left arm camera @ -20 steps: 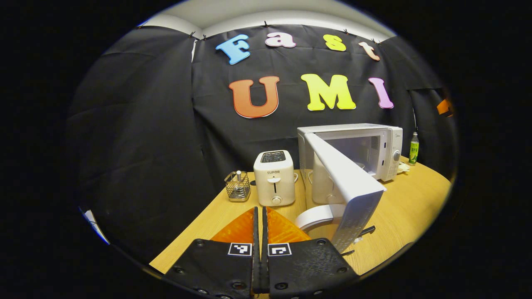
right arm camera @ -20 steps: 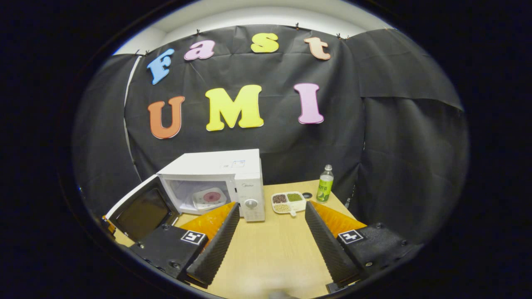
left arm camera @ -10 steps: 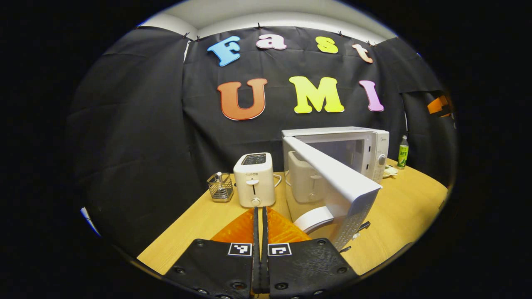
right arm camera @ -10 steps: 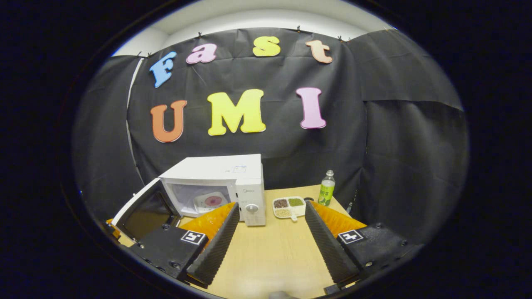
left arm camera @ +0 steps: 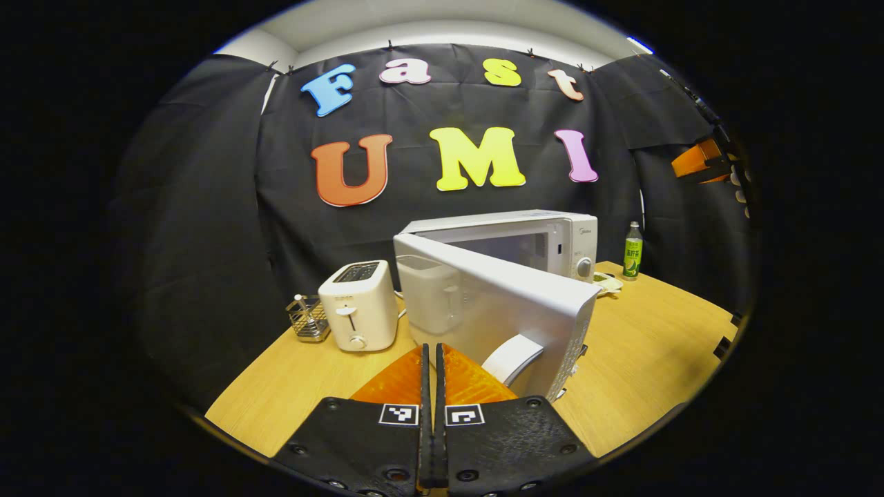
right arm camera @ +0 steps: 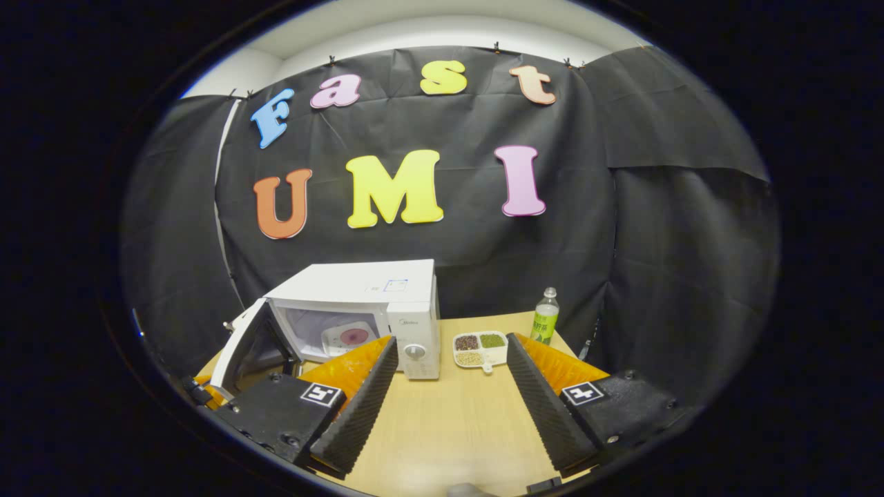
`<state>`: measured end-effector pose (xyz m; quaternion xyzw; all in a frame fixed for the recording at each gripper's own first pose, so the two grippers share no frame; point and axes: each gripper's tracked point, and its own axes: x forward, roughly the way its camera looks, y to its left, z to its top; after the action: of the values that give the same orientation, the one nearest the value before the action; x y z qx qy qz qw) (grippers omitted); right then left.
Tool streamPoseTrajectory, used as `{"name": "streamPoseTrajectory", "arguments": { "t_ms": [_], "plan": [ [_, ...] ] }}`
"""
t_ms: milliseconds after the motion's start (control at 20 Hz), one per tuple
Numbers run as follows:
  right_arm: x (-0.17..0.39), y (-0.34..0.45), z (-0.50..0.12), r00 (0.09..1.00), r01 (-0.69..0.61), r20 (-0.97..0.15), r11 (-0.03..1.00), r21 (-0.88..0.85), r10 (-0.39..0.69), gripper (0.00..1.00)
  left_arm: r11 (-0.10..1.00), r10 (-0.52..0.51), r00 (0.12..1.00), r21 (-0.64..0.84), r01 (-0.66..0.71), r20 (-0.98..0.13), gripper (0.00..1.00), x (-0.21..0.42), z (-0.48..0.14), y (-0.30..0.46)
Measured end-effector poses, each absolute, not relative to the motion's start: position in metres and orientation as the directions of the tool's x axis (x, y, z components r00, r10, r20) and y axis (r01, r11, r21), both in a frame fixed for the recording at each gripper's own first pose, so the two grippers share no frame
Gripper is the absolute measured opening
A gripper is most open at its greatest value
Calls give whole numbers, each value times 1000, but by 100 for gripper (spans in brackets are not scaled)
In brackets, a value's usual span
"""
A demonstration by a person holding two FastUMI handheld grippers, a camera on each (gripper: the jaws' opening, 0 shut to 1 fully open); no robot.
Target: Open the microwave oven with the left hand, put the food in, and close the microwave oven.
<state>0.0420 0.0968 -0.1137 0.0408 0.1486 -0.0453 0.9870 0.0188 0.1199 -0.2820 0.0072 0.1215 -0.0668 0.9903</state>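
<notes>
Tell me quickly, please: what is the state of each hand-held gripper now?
Left hand-held gripper: closed, holding nothing.
Right hand-held gripper: open, holding nothing.

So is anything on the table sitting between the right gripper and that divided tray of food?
Nothing visible does. The right gripper is open, and bare table runs from it to the food tray beside the microwave.

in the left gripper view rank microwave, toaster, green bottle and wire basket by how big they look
1. microwave
2. toaster
3. wire basket and green bottle look similar; the bottle stands farther off, so unranked.
</notes>
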Motion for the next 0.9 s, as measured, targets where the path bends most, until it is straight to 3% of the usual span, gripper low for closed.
{"name": "streamPoseTrajectory", "arguments": {
  "t_ms": [50, 100, 150, 200, 250, 900],
  "plan": [
    [40, 93, -116, 950, 100, -304, 993, 66, -75, 100, 989, -144, 960, -5, 147, -239, 0, 23, -280, 110],
    [39, 90, -116, 948, 101, -308, 992, 70, -74, 92, 987, -157, 959, -8, 159, -236, 0, 27, -278, 99],
    [38, 87, -116, 948, 100, -309, 992, 77, -71, 100, 985, -171, 957, -11, 173, -233, 0, 31, -276, 88],
    [38, 82, -116, 948, 104, -310, 992, 76, -75, 92, 982, -185, 956, -13, 187, -227, 0, 36, -274, 76],
    [37, 80, -116, 946, 104, -314, 992, 75, -76, 100, 980, -198, 955, -14, 200, -222, 0, 40, -272, 66],
    [51, 24, -126, 938, 107, -339, 992, 70, -77, 100, 967, -252, 949, -4, 256, -188, 0, 109, -263, -21]
  ]
}}
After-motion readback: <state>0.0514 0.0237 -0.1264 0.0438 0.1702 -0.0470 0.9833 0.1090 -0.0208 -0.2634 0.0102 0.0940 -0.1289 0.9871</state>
